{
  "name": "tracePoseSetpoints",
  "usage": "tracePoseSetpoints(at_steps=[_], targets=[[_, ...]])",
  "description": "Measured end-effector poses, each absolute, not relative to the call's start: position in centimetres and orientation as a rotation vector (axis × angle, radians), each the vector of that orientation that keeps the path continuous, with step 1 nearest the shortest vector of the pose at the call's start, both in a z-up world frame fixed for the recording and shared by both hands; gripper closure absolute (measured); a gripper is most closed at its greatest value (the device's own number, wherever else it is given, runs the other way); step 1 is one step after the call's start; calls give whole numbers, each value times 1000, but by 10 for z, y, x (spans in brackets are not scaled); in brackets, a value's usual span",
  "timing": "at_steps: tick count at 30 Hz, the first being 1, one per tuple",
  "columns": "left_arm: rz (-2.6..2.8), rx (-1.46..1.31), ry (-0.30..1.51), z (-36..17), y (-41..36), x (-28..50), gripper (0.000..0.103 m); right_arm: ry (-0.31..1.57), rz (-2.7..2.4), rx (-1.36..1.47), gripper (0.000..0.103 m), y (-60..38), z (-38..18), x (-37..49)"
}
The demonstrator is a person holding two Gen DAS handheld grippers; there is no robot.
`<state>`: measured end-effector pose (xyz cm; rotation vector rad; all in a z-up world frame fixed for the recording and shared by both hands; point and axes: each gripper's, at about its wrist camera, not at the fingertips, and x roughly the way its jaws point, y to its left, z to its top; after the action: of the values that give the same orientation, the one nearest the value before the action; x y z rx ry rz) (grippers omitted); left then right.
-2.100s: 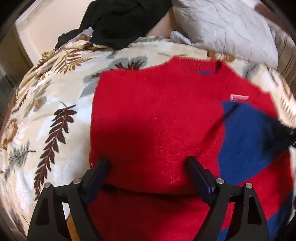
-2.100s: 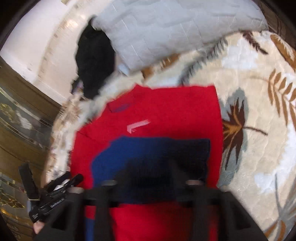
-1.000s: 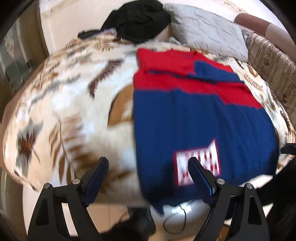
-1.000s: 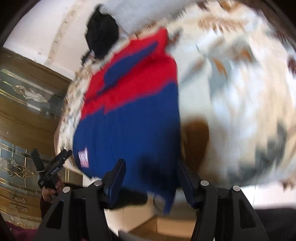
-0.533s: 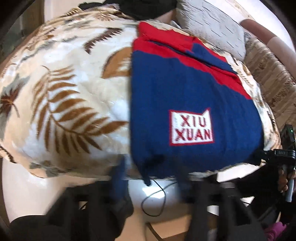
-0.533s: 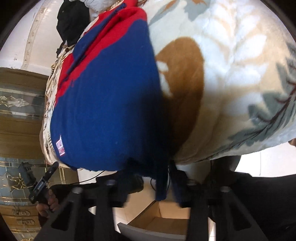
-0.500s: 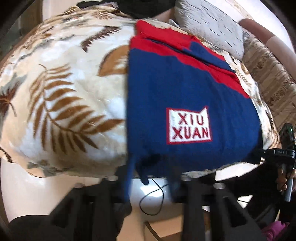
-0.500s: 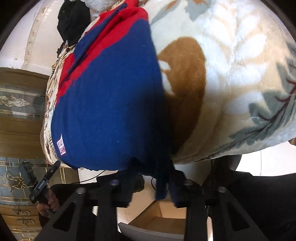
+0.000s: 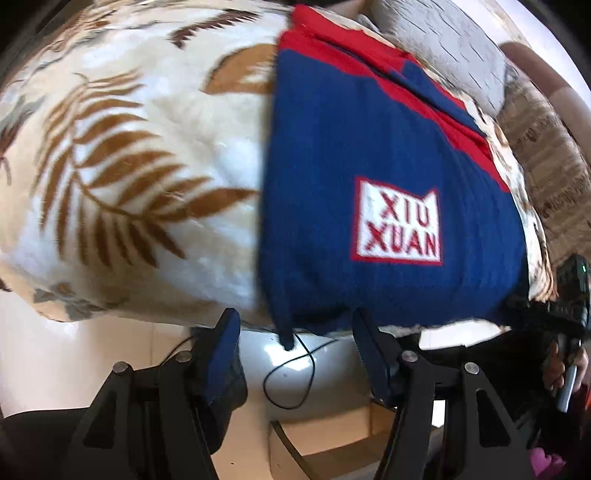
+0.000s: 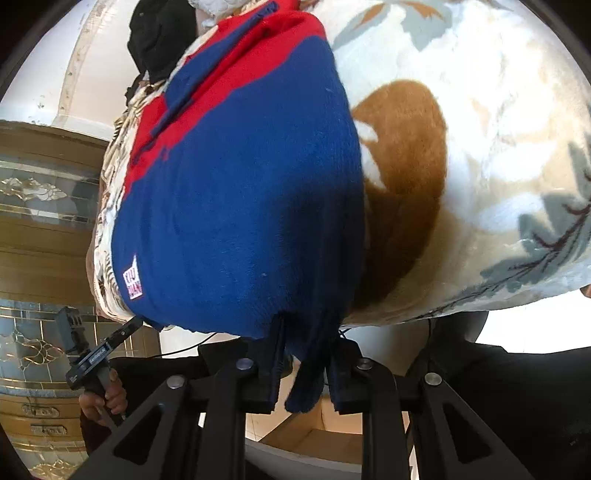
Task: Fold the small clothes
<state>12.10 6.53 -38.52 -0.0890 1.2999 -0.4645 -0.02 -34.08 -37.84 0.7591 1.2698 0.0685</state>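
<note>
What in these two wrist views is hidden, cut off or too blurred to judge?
- Sweater collar: left wrist view, cut off by the top edge.
- Sweater hem corner in the right gripper: pad contact hidden by fabric.
- Patch lettering: right wrist view, too small.
- Black garment: type unclear.

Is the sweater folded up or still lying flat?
Mostly flat: the sweater lies spread on the blanket, logo up, with only a blue sleeve folded across the red top. Its hem hangs over the edge.
</note>
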Motion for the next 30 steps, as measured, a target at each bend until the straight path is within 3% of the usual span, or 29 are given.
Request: tracePoseSetpoints(at_steps=[3,6,9,21,25,30], targets=[[-490,-142,1335,-392,67,124,85,1259,79,762,79,-339,-380,2],[-458,-243,1357,-400,81,129,97,1239,82,718,83,-335,-376,1],[-478,-263,1314,-392,84,124,98,1214,89,697,92,-335,-366,-1],[-620,-378,1119,-332,116,109,98,994,228,729,94,-349,-274,-4],[-599,-279,1138,-342,107,112,98,1022,191,698,94,-350,-275,2],[-583,-265,1209,-369,92,115,98,1134,76,724,93,-366,-315,1]])
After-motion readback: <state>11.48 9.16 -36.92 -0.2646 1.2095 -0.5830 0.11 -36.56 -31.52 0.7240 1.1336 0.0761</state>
